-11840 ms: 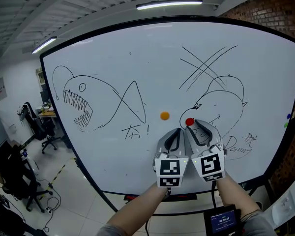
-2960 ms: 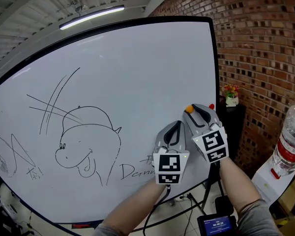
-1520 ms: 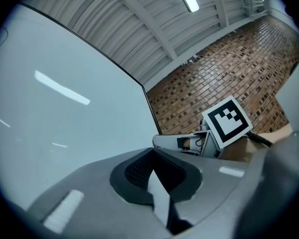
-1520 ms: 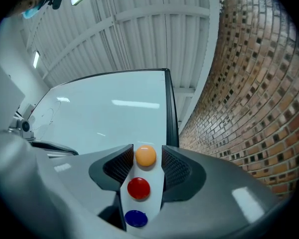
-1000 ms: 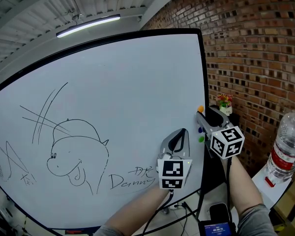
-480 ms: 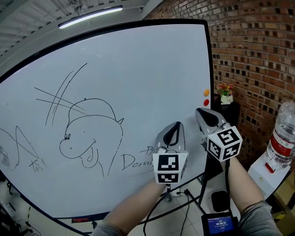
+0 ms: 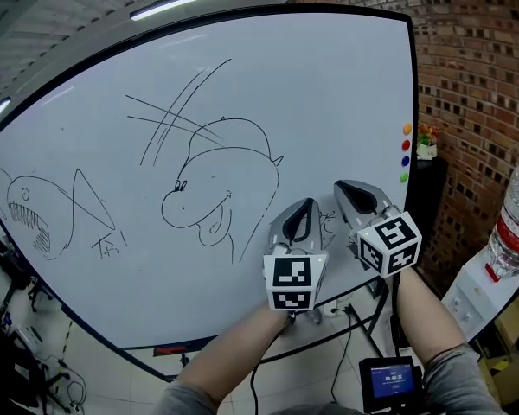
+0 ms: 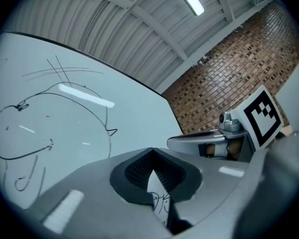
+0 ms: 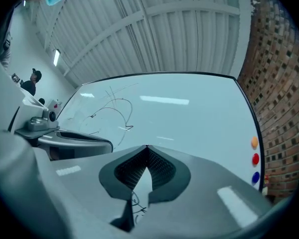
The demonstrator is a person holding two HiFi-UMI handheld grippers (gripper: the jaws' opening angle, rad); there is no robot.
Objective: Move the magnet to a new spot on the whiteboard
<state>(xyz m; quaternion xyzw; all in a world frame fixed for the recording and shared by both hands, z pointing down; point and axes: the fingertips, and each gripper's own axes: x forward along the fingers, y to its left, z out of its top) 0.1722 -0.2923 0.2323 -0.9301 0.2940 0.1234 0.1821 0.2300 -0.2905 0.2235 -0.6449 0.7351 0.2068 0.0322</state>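
Whiteboard point(image 7: 329, 76) fills most of the head view. Far left on it is a toothy fish sketch point(image 7: 30, 210), and further right a cartoon head point(image 7: 221, 180) under some crossed lines.

The left gripper point(image 7: 304, 207) is low centre, in front of the board's lower part. Its fingers are pressed together at the tips with nothing between them; only board scribble shows through the gap behind the tips.

The right gripper point(image 7: 342, 186) is just beside it to the right. Its fingers are also pressed together and pinch nothing.

The orange magnet point(image 7: 406, 129) sits on the whiteboard near its right edge, on top of a vertical column with the red magnet point(image 7: 406, 145), blue magnet point(image 7: 405, 161) and green magnet point(image 7: 404, 177) below it. The orange magnet is up and to the right of the right fingers, well apart from them, and further still from the left fingers. In the right gripper view the column is at the far right, clear of the fingertips.

A brick wall point(image 7: 476, 76) stands right of the board. A water bottle point(image 7: 512, 227) stands at the far right edge.
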